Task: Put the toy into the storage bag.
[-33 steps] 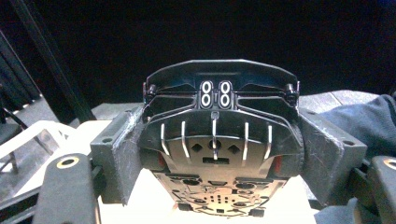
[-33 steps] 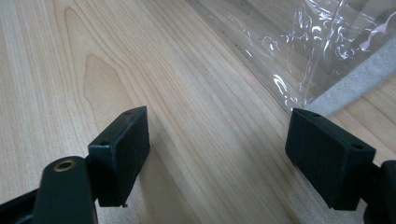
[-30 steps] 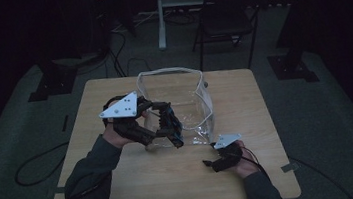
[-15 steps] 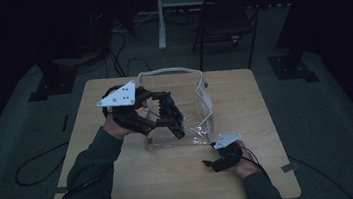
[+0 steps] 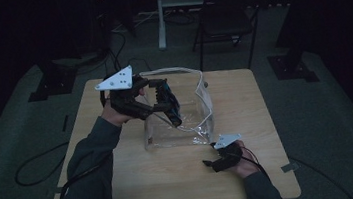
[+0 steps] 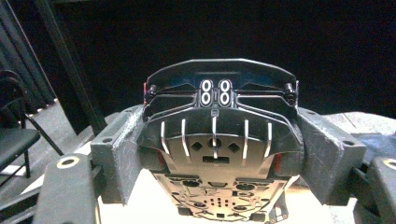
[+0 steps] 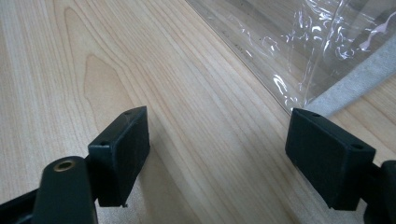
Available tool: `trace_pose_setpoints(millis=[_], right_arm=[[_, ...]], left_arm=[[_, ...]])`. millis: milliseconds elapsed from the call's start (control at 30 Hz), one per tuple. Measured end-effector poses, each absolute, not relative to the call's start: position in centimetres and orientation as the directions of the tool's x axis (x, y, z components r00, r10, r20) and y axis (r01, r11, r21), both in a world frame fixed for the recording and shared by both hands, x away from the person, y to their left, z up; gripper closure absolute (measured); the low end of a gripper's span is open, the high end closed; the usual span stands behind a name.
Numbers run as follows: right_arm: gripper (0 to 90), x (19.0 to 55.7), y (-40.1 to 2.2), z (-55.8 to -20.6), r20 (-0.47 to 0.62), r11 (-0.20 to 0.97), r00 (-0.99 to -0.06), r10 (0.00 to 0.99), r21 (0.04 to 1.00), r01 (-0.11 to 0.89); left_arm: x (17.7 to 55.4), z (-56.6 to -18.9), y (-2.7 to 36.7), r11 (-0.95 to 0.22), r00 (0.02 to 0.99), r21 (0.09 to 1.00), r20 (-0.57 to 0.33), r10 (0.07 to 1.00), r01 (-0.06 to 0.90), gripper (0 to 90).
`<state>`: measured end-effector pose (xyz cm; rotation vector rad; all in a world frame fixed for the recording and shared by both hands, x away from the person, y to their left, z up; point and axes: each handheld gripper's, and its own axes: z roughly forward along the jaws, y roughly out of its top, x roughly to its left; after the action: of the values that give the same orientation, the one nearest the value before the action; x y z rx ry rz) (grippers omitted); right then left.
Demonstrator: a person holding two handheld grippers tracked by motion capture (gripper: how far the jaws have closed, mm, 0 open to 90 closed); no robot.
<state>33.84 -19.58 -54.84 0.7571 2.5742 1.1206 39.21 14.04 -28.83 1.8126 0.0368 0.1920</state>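
A black toy car (image 6: 219,149) is held between the pads of the left gripper (image 5: 157,104), raised above the counter (image 5: 246,106) at the mouth of a clear plastic bag (image 5: 187,123). The right gripper (image 7: 217,154) is seen low over bare counter just beside the bag's near corner, jaws wide and nothing between them.

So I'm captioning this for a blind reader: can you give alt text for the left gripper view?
The left gripper clamps a black toy car by its sides, underside facing the camera, in front of a dark room. A folding chair stands at the left edge.
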Motion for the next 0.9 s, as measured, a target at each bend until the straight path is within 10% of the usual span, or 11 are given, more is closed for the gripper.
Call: trace_pose_setpoints(millis=[900], right_arm=[[21.3, 33.8, -19.6, -54.8, -0.006, 0.572, -0.838, 0.545, 0.734, 0.367]], left_arm=[[43.8, -28.3, 15.2, -0.234, 0.982, 0.972, 0.058, 0.179, -0.015, 24.6]])
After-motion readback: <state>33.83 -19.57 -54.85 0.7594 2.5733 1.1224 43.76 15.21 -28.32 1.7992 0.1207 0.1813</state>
